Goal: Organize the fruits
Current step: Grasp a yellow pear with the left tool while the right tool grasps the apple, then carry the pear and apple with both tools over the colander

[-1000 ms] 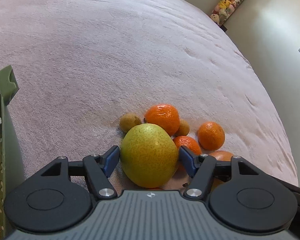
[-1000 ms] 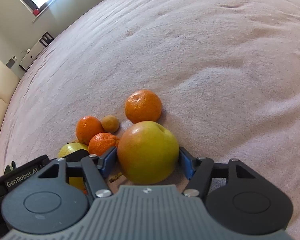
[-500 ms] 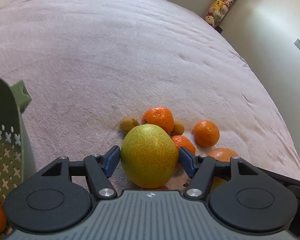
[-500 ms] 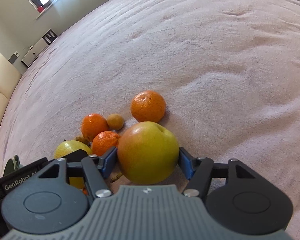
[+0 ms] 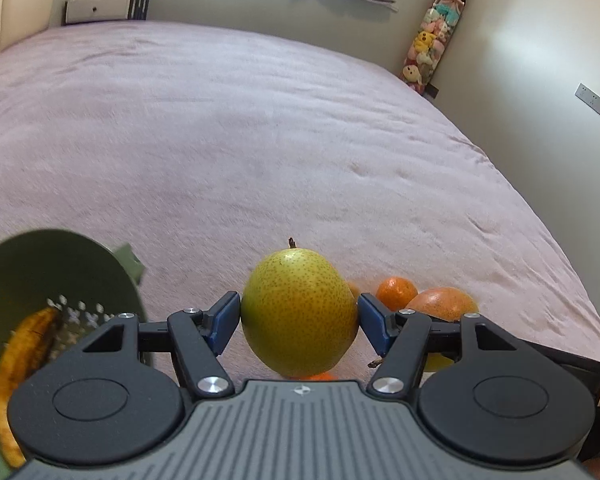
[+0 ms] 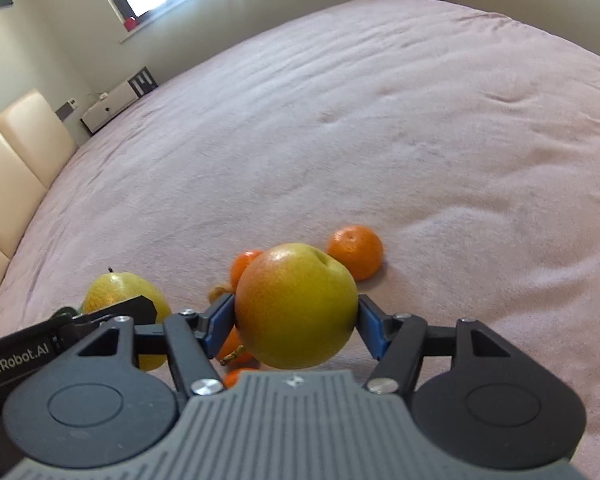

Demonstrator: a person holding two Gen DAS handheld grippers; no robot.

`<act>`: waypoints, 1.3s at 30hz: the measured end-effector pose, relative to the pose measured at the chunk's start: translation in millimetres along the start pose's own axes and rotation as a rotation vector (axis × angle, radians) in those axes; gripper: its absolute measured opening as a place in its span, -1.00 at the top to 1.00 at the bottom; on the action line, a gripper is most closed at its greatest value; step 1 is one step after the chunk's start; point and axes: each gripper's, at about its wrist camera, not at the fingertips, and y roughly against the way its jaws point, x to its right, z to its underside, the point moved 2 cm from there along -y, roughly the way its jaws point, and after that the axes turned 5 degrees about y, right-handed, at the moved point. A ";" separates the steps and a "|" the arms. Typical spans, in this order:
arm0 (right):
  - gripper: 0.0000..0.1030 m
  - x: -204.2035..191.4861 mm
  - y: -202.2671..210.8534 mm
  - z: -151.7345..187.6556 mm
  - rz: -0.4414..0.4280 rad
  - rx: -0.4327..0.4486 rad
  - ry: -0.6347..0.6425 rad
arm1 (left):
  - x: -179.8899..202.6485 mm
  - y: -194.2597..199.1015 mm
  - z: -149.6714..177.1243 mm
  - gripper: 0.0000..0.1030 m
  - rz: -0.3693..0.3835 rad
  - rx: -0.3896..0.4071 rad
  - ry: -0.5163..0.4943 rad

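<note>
My left gripper is shut on a speckled yellow-green pear and holds it above the pink bed cover. My right gripper is shut on a yellow-red apple, also lifted. The pear also shows at the left of the right wrist view, and the apple at the right of the left wrist view. Tangerines and small brown fruits lie on the cover under and beyond the grippers. A green perforated basket at the lower left holds a banana.
The pink bed cover stretches far ahead. A padded cream headboard is at the left. A hanging rack of plush toys stands by the far wall. A low white unit is beyond the bed.
Both grippers have risen and tilted up with their fruit, so the room's far walls show. The pile of tangerines has dropped lower in view. The green basket has come further into the left wrist view.
</note>
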 end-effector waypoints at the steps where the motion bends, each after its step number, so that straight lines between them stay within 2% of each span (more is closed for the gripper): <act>1: -0.21 -3.4 3.1 -0.8 -0.005 0.008 0.007 | -0.6 7.0 -2.0 -0.43 -0.007 0.010 -0.005; 9: -0.21 -46.9 26.2 -3.0 -0.090 0.079 0.125 | -22.6 56.7 -7.5 -0.43 -0.069 0.088 -0.007; 18: -0.21 -115.6 31.3 10.8 -0.218 0.067 0.301 | -74.8 92.5 -23.0 -0.43 -0.106 0.134 0.069; 21: -0.21 -138.5 31.9 18.3 -0.261 0.057 0.374 | -92.0 94.0 -24.7 -0.43 -0.126 0.106 0.101; 27: -0.21 -185.6 25.5 40.1 -0.323 0.029 0.601 | -132.6 80.3 -13.8 -0.43 -0.147 -0.003 0.199; 31: -0.21 -203.2 11.4 52.8 -0.305 -0.019 0.742 | -147.5 69.7 -7.1 -0.43 -0.135 -0.052 0.231; 39: -0.21 -212.5 -19.3 51.9 -0.292 -0.127 0.910 | -155.7 52.5 -5.4 -0.43 -0.147 -0.106 0.236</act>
